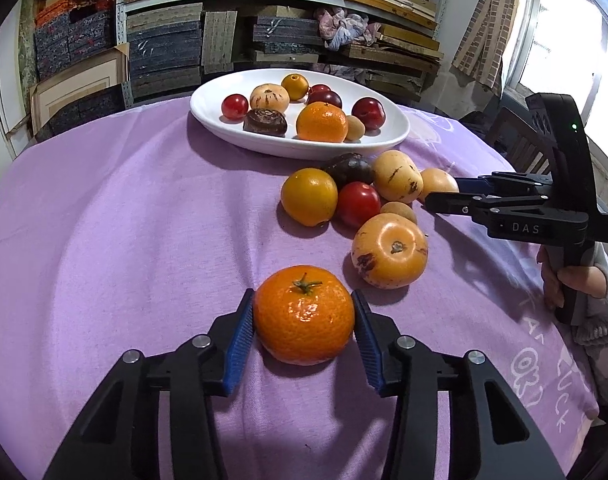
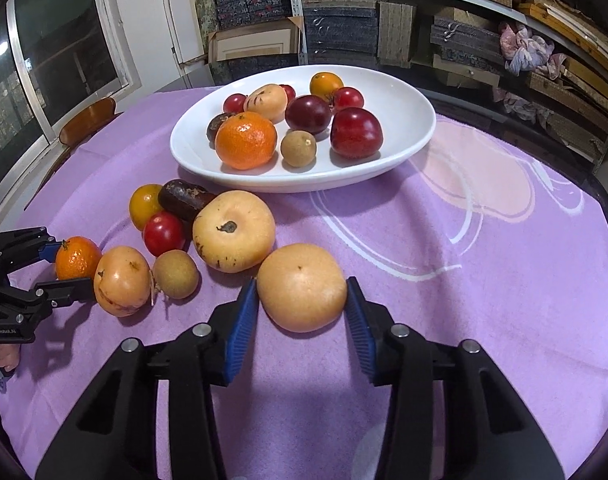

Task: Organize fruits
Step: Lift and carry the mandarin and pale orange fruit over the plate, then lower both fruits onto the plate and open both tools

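Note:
A tangerine [image 1: 304, 316] with a green stem rests on the purple cloth, and my left gripper [image 1: 301, 294] is shut on it, both blue pads against its sides. My right gripper [image 2: 300, 281] is shut on a pale orange round fruit [image 2: 301, 288], also resting on the cloth. Each gripper shows in the other view: the right gripper [image 1: 440, 191] at the far right, the left gripper [image 2: 75, 267] at the far left around the tangerine [image 2: 77, 258]. The white oval plate [image 1: 239, 136] [image 2: 304, 184] at the back holds several fruits.
Loose fruits lie in a cluster between the grippers and the plate: a yellow-orange one [image 1: 308, 196], a red one [image 1: 358, 204], a large blemished yellow one [image 1: 390, 250], a dark one [image 1: 350, 168]. A hand [image 1: 560, 280] holds the right gripper. Shelves of boxes stand behind the round table.

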The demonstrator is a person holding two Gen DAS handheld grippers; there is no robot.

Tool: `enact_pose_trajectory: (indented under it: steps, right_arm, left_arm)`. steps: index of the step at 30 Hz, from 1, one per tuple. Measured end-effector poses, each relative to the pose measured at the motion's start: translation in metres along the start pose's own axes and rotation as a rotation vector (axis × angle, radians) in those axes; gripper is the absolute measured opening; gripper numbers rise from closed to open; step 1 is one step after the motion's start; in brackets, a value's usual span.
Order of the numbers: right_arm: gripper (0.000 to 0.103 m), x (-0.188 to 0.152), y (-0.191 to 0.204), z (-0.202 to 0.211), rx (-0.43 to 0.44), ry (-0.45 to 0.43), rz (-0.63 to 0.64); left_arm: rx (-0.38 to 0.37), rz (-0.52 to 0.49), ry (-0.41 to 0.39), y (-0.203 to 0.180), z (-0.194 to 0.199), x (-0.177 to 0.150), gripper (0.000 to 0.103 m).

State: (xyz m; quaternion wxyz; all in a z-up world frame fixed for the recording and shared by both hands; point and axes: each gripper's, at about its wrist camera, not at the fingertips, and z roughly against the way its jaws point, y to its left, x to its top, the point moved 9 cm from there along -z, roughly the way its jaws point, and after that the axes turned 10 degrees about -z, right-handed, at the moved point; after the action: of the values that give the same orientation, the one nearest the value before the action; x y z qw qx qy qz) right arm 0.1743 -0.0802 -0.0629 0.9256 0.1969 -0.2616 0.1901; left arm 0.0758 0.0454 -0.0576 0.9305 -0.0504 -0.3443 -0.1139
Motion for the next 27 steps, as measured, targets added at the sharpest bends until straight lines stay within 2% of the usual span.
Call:
enact_pose_trajectory:
  steps: [7, 11, 15, 18, 21, 24, 27]
  right_arm:
    - [0.044, -0.008, -0.014, 0.026, 0.001, -0.055, -0.048]
    - [0.043, 0.010, -0.021, 0.058, 0.031, -0.148, -0.076]
    - [0.043, 0.053, -0.020, 0.093, -0.002, -0.233, -0.036]
    - [0.043, 0.090, -0.011, 0.110, -0.004, -0.280, -0.013]
    - [0.043, 0.116, 0.002, 0.100, 0.004, -0.277, 0.012]
    - [0.043, 0.138, -0.004, 0.064, -0.028, -0.245, -0.003]
    - [0.043, 0.153, -0.021, 0.024, -0.084, -0.222, -0.039]
  left_arm:
    - [0.007, 0.021, -0.059, 0.004, 0.014, 0.006, 0.046]
    - [-0.010, 0.062, -0.109, 0.011, 0.032, 0.021, 0.046]
    - [0.034, 0.040, -0.121, 0.029, 0.041, 0.067, 0.046]
    - [0.071, 0.019, -0.141, 0.044, 0.037, 0.121, 0.046]
    - [0.104, 0.022, -0.136, 0.061, 0.016, 0.173, 0.046]
    - [0.111, 0.066, -0.102, 0.078, -0.021, 0.210, 0.046]
    - [0.131, 0.093, -0.051, 0.091, -0.059, 0.229, 0.046]
